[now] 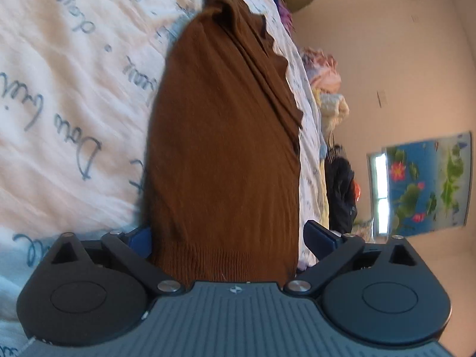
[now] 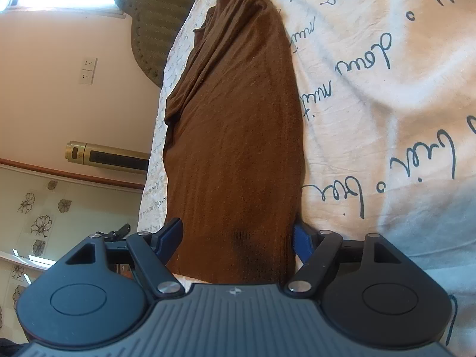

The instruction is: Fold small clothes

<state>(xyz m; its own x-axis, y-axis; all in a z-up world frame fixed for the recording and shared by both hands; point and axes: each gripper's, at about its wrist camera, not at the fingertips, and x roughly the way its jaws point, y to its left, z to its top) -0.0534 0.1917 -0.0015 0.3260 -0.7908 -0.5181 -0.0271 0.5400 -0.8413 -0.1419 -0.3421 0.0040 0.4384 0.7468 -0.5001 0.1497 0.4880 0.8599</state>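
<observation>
Brown knit garment lies stretched out on the white bedsheet with script lettering; in the left wrist view the left gripper stands spread, its blue fingers on either side of the ribbed hem. In the right wrist view the same garment runs along the sheet, and the right gripper is likewise spread, straddling the hem without pinching it.

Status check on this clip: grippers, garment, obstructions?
Left gripper and right gripper open, straddling brown knit garment on bedsheet. Nothing blocking.
</observation>
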